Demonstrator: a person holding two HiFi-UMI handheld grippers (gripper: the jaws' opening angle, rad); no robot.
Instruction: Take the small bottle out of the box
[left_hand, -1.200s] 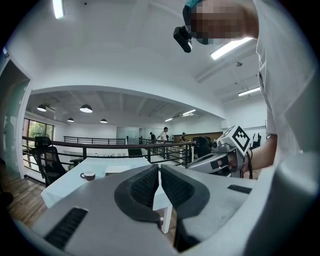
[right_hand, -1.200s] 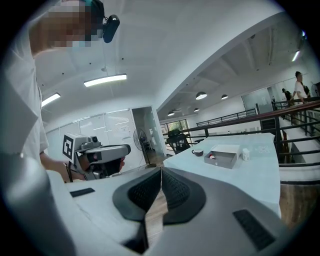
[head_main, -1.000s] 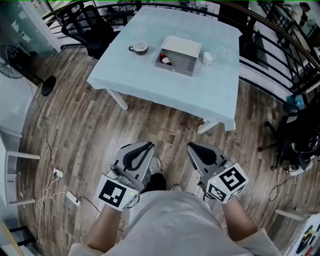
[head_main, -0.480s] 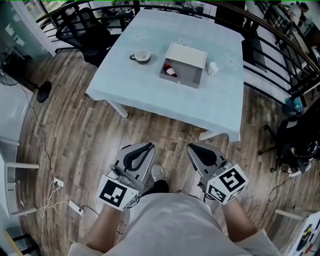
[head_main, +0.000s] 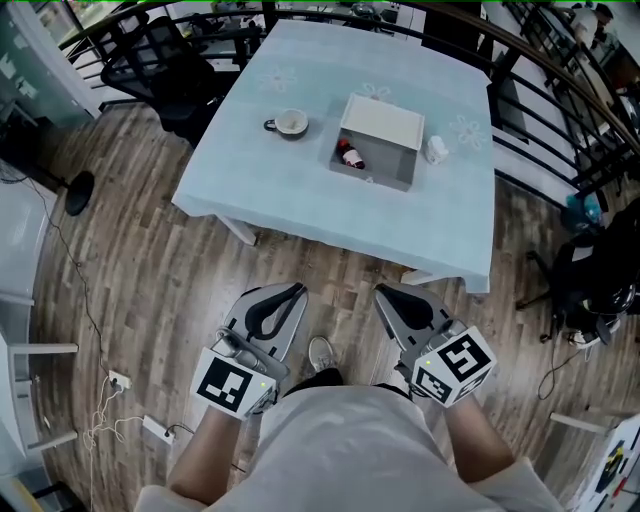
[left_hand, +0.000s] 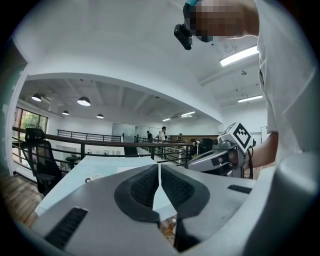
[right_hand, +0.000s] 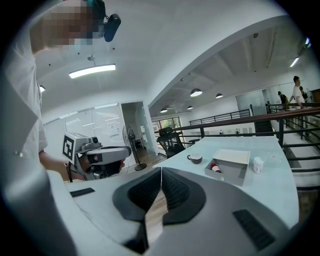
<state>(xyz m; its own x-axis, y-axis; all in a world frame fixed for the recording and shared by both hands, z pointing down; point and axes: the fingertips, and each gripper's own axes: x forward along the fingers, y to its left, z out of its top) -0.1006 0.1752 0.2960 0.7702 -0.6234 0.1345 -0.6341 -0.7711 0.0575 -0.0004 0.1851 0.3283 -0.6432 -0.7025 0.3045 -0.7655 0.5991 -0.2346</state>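
The left claw (head_main: 291, 292) has its jaws pressed together with nothing between them, and the right claw (head_main: 386, 294) is likewise closed and empty. Both are held side by side at waist level, pointing toward the tabletop (head_main: 290, 185), above the wooden floor (head_main: 150, 280) and well short of the table edge. On the pale blue cloth stands an open grey box (head_main: 392, 176) with its white lid raised at the back. The small bottle (head_main: 350, 156) lies inside the box, at its left end. A cup (head_main: 290, 123) sits to the left of the box, and a small white jar (head_main: 436, 149) stands just beside its right wall. A black office chair (head_main: 160, 60) stands at the table's far left corner.
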